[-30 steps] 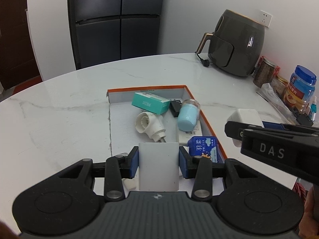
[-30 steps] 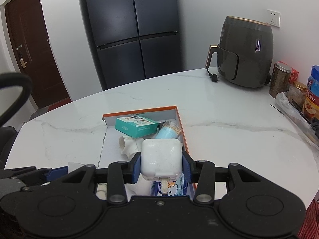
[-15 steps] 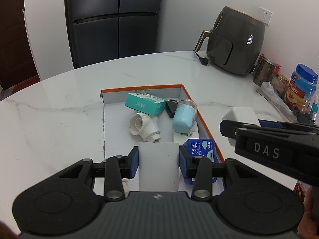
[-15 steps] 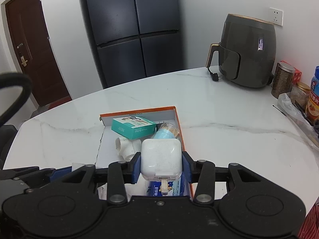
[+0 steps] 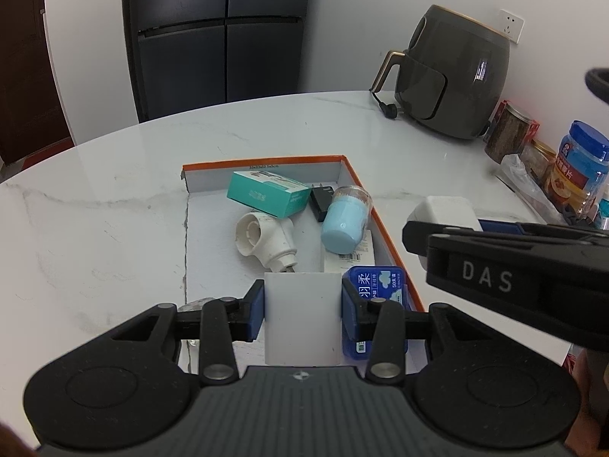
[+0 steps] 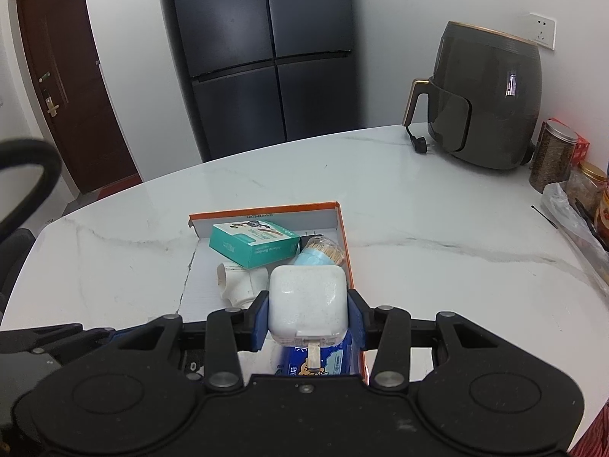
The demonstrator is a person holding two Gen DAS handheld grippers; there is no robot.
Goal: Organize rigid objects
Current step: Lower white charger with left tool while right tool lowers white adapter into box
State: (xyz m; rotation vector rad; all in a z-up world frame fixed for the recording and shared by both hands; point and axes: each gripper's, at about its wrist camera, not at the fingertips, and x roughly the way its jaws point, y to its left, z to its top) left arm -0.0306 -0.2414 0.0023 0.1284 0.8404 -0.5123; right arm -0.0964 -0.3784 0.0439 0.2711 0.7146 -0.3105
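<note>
My left gripper (image 5: 302, 314) is shut on a plain white box (image 5: 302, 318), held over the near end of the orange-rimmed tray (image 5: 266, 160). My right gripper (image 6: 308, 314) is shut on a white charger plug (image 6: 308, 304), prongs toward the camera, over the tray's (image 6: 266, 207) near right corner. In the left wrist view the right gripper (image 5: 514, 266) reaches in from the right with the charger (image 5: 443, 209). Inside the tray lie a teal box (image 5: 266, 193), a white socket adapter (image 5: 266, 240), a light blue toothpick jar (image 5: 344, 224), a small black item (image 5: 321, 202) and a blue tissue pack (image 5: 377, 285).
The tray sits on a white marble table (image 6: 437, 209). A dark air fryer (image 6: 487, 95) stands at the back right with its plug (image 6: 418, 144) on the table. Jars (image 5: 580, 167) and a plastic bag (image 6: 571, 213) crowd the right edge. A black fridge (image 6: 266, 57) stands behind.
Both grippers have drifted a little across the table, so the tray and its contents sit slightly further right in the left wrist view. Both grips are unchanged.
</note>
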